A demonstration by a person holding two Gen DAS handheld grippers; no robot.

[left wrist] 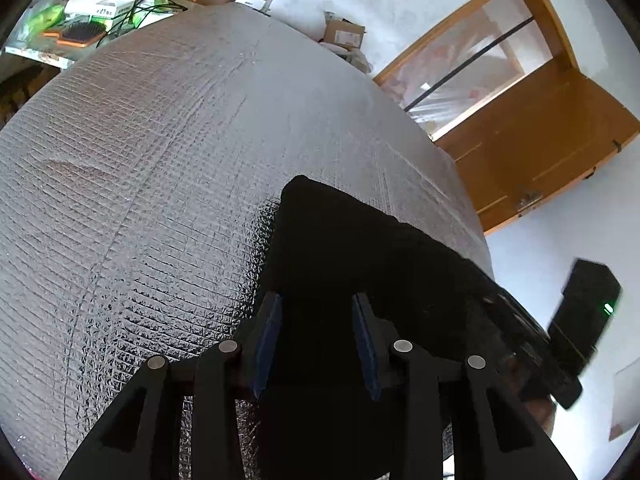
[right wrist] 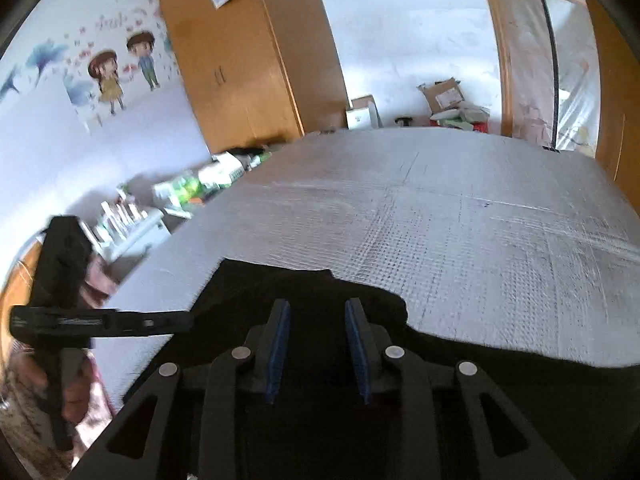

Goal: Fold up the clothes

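the landmark here is the black garment [left wrist: 360,248], lying dark and flat on the near part of the silver quilted table [left wrist: 160,160], with its far edge showing a squared corner on the left and a wavy line on the right.

to the left of the garment's middle, the left gripper [left wrist: 316,300] hangs over the cloth with its blue-padded fingers [left wrist: 267,344] parted and nothing between them. the gap shows only black fabric below; i cannot tell whether the tips touch it.

over the garment's nearer right part, the right gripper [right wrist: 316,304] is the same: fingers [right wrist: 358,352] apart, gripping nothing, the cloth's uneven far edge just beyond them.

whether the garment is already folded or merely spread, i cannot say; black on black hides every layer.

the risks, as i judge them: that same darkness could make either pair of fingers pinch one layer where two are wanted, or miss the edge. the foil-like table cover looks slick, so a one-sided pull could drag the whole garment along. the grippers sit close, and could knock together.
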